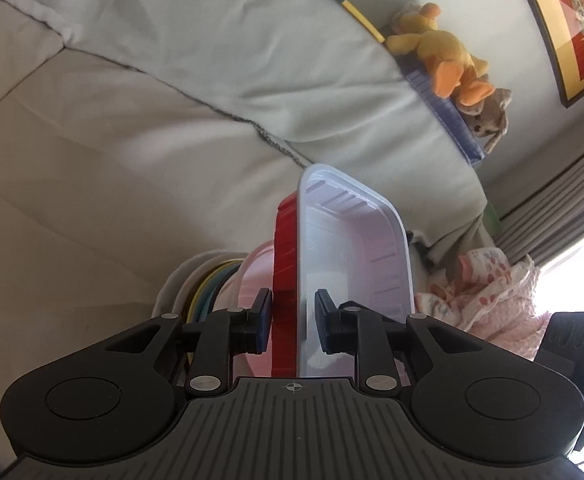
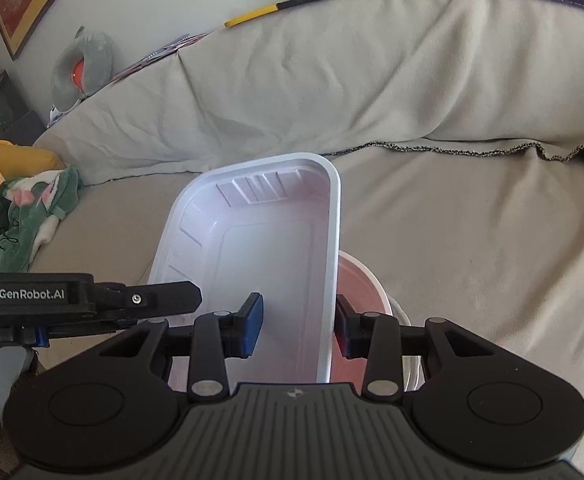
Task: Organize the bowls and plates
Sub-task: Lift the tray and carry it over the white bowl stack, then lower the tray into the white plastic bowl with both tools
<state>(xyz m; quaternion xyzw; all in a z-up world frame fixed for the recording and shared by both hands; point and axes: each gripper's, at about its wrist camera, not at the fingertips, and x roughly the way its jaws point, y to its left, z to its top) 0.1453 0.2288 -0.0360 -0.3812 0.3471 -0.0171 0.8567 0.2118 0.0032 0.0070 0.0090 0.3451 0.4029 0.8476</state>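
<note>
Right now the white tray (image 2: 260,248), red underneath, sits atop a pink bowl (image 2: 355,280) on the sofa (image 2: 471,240). Left gripper (image 1: 292,320) jaws straddle one tray wall, slightly apart from it; right gripper (image 2: 297,324) jaws straddle the opposite wall, its outer pad touching

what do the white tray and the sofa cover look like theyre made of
White tray: probably thin moulded plastic, smooth and slightly glossy, with ribs pressed into its walls. Sofa cover: woven fabric, matte and wrinkled, with a frayed dark hem.
</note>
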